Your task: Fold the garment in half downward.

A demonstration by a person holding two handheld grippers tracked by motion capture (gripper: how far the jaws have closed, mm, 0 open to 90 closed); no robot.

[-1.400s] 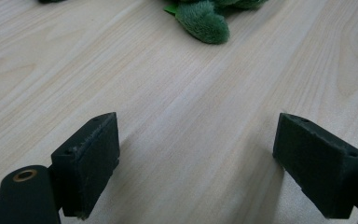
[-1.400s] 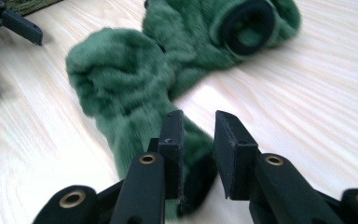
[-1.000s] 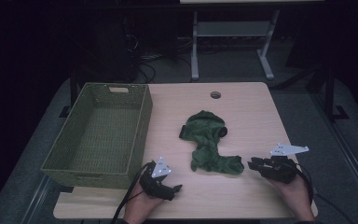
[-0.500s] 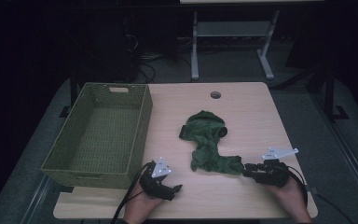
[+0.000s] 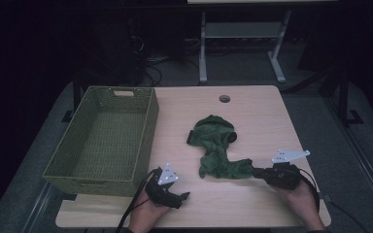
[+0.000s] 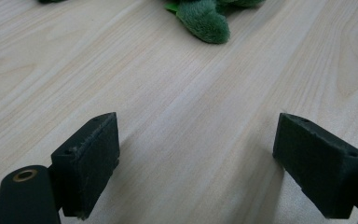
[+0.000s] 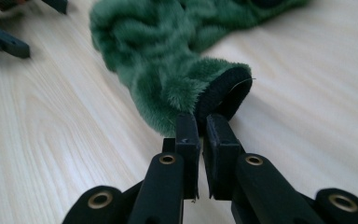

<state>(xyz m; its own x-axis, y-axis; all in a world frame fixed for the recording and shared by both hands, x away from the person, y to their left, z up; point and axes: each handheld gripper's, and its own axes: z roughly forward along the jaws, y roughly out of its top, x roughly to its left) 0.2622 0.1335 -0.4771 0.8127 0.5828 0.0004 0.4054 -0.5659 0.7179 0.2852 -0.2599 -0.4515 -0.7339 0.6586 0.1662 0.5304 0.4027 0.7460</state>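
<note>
From the high view, a pale wood-grain table (image 5: 252, 116) carries a green plush garment (image 5: 217, 148) near its middle: soft, furry cloth, bunched wide at the far end and narrowing into a sleeve-like tail. Its long axis runs from about 12 o'clock down to 5 o'clock, where the tail bends toward the right hand-held gripper (image 5: 255, 171). That tool lies at 4 o'clock from the table's middle, its tips touching the tail's end. At 9 o'clock stands a green woven basket (image 5: 102, 141), rectangular, with a slot handle in its far wall. The left hand-held gripper (image 5: 184, 196) rests at 7 o'clock near the front edge, well apart from the garment.

In the left gripper view, the left hand-held gripper (image 6: 196, 163) is released: its two blocky black pads stand wide apart over bare table (image 6: 177, 107). A rounded fuzzy tip of the garment (image 6: 204, 21) lies at 12 o'clock.

In the right gripper view, the right hand-held gripper (image 7: 201, 133) has just been closing, and its jaws are clenched on the garment (image 7: 168, 70), pinching the edge of a black-lined opening at the tail's end. The deep-pile fur runs away toward 11 o'clock along the table (image 7: 307, 93).
</note>
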